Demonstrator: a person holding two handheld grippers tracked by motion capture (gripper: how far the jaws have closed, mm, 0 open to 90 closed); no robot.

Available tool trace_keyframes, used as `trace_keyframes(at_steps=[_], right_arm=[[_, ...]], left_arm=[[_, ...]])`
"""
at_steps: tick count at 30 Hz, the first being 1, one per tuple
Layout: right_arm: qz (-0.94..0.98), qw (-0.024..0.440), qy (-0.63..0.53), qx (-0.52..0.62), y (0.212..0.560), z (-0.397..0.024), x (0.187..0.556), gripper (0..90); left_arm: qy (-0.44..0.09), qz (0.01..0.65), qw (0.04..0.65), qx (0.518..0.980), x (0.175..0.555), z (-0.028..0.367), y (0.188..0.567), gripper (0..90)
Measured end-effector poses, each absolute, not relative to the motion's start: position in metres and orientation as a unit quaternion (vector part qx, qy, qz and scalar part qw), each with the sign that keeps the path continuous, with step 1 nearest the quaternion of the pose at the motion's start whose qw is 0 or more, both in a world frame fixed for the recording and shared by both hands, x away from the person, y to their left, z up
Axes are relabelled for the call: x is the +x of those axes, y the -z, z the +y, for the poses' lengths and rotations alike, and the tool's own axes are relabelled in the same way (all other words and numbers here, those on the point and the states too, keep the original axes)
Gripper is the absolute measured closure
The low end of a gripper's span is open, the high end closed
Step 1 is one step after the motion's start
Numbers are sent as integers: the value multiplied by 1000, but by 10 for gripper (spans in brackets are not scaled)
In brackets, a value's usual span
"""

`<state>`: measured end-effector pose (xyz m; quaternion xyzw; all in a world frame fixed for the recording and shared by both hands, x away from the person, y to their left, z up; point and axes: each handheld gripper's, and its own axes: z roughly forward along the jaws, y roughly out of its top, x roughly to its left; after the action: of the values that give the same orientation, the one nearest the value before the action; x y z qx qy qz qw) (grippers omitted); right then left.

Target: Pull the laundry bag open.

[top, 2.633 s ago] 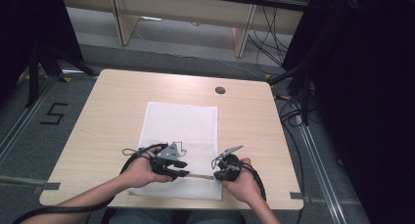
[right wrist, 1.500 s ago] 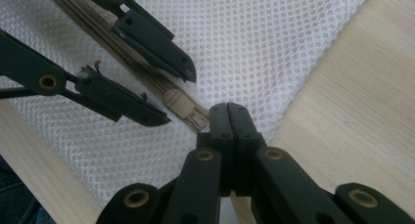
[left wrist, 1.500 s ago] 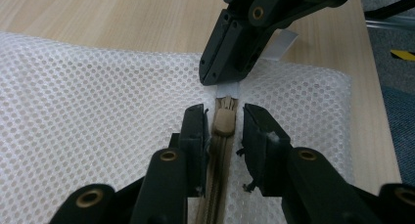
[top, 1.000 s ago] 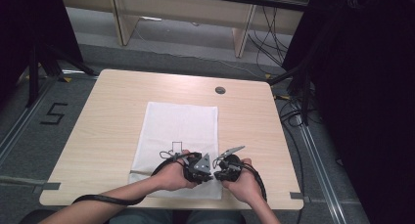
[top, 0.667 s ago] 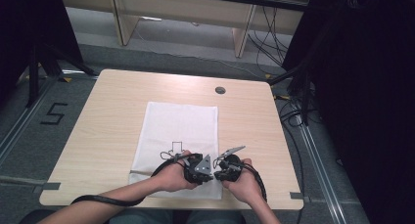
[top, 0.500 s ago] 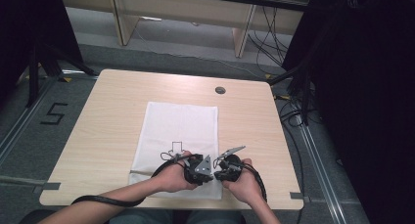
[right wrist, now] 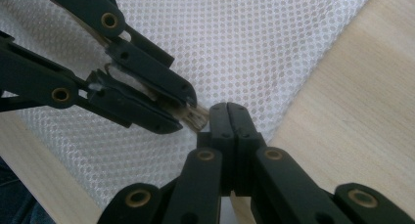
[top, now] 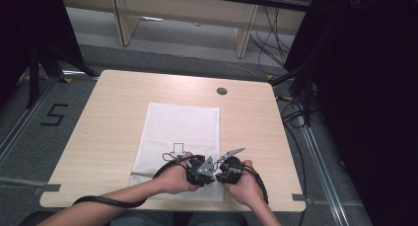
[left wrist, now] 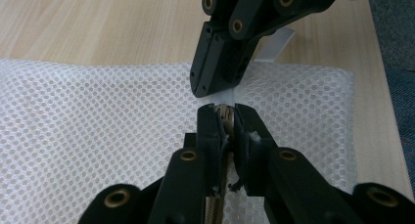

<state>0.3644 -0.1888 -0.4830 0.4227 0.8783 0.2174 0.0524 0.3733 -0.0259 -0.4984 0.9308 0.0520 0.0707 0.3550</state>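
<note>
White mesh laundry bag (top: 181, 137) lies flat mid-frame on wooden table (top: 113, 112); light, limp. Left gripper (left wrist: 226, 117) pinches beige zipper end (left wrist: 225, 112); right gripper (right wrist: 229, 117) clamped on adjoining edge. Grip seam, not netting.

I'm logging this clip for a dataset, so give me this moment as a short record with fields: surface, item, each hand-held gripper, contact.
surface: light wooden table
item: white mesh bag, lying flat
left hand-held gripper: jaws closed on a small tan piece, perhaps a zipper pull, at the bag's near edge
right hand-held gripper: jaws shut, what they pinch is hidden
contact: the two tips meet nearly nose to nose over the mesh
</note>
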Motion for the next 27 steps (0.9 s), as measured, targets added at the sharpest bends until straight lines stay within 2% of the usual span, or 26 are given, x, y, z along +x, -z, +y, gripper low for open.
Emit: trace_keyframes(at_steps=[27], right_arm=[[880,52,-231,412,485,-192,367,900]], left_arm=[[-67,54,363,928,372,-16,495,815]])
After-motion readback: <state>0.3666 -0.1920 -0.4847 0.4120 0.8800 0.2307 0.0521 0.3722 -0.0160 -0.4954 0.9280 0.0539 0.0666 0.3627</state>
